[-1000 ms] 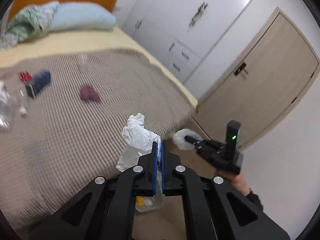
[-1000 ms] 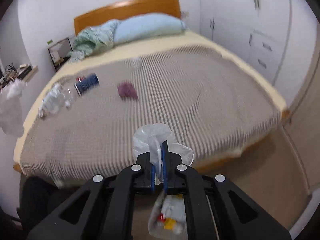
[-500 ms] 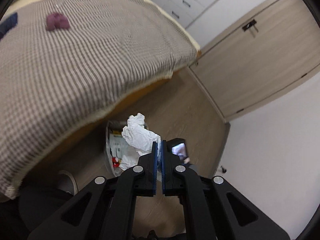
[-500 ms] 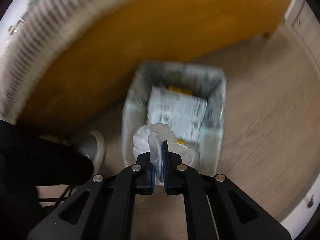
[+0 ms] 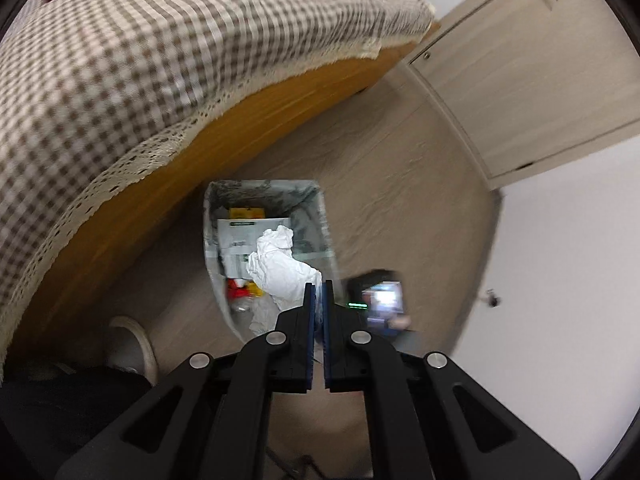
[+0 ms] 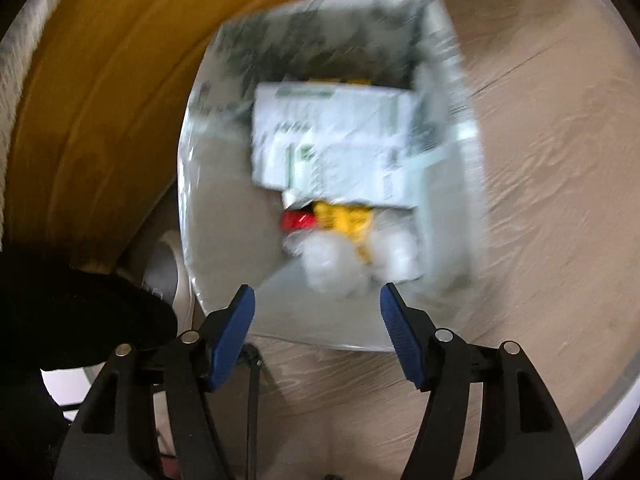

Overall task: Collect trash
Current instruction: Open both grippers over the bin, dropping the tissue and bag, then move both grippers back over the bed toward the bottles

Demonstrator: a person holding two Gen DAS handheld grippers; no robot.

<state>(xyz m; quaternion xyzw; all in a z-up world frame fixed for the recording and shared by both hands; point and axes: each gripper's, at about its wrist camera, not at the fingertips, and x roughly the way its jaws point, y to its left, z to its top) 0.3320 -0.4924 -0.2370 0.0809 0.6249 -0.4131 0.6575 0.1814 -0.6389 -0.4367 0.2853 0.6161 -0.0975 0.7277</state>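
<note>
Pale wood flooring fills the lower frames beneath us, where our left gripper (image 5: 316, 292) pinches a crumpled white tissue (image 5: 280, 268) at centre, over the bin's near corner. To do this well, we should bring that tissue squarely over the opening before letting go. Our right gripper (image 6: 314, 300) is opening, nothing between its pads; a clear plastic wad (image 6: 332, 260) lies blurred just beyond. Further on, the lined trash bin (image 6: 192, 184) holds a white printed carton (image 6: 332, 144), yellow and red wrappers. Beyond it runs the orange bed frame (image 5: 224, 140) and checked bedspread (image 5: 160, 40), upper left.
</note>
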